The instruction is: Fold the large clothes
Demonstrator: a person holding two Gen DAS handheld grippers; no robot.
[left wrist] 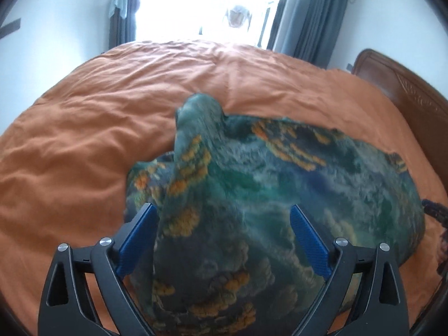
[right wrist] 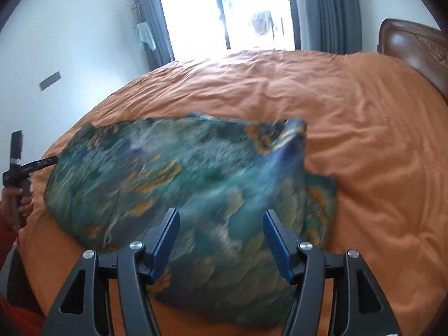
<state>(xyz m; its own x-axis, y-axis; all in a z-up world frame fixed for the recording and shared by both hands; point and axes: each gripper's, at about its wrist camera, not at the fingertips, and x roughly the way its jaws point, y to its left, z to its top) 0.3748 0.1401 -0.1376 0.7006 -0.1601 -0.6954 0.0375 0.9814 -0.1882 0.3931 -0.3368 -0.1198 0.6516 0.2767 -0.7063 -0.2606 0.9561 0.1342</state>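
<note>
A large teal and blue garment with orange patches [left wrist: 266, 173] lies in a broad folded heap on the orange bedcover [left wrist: 84, 128]. One raised fold runs from its far tip toward my left gripper [left wrist: 222, 208], which stands wide open above the cloth, its blue pads [left wrist: 140, 238] not pressing on it. In the right wrist view the garment [right wrist: 173, 173] is blurred and spread flat. My right gripper [right wrist: 221, 213] hangs open over its near edge, with nothing pinched. At the left edge of that view, a hand [right wrist: 14, 204] holds the left gripper's body.
A brown wooden headboard [right wrist: 414, 47] stands at the right. Beyond the bed's far side are a bright window [right wrist: 224, 11] and grey curtains [right wrist: 327, 11]. White walls stand on both sides. Bare orange bedcover [right wrist: 378, 140] surrounds the garment.
</note>
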